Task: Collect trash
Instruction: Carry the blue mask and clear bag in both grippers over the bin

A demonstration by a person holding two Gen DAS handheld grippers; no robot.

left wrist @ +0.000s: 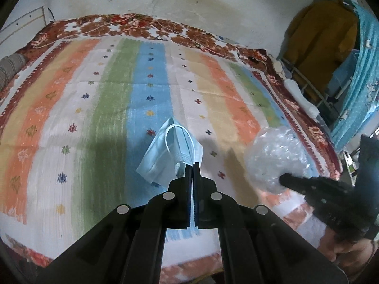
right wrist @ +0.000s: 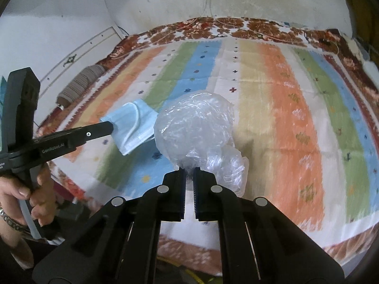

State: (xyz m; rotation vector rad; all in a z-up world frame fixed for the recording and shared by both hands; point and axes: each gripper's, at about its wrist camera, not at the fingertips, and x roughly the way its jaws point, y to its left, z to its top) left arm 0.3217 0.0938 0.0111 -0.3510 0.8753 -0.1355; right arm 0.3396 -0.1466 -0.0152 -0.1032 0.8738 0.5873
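Note:
A light blue face mask [left wrist: 169,150] hangs from my left gripper [left wrist: 192,165], which is shut on its lower edge, above the striped bed cover [left wrist: 94,108]. The right wrist view shows the same mask [right wrist: 135,125] pinched by the left gripper [right wrist: 111,126]. A crumpled clear plastic bag [right wrist: 196,132] is lifted off the bed, with my right gripper [right wrist: 188,170] shut on its bottom folds. In the left wrist view the bag [left wrist: 277,156] sits at the tip of the right gripper [left wrist: 283,178], to the right of the mask.
The bed has a flowered brown border [left wrist: 132,24] against a stained white wall [right wrist: 165,4]. A grey rolled bolster [right wrist: 81,82] lies at the bed's left edge. Yellow and blue clothes [left wrist: 331,45] hang on a rack at the right. A hand [right wrist: 35,189] grips the left tool.

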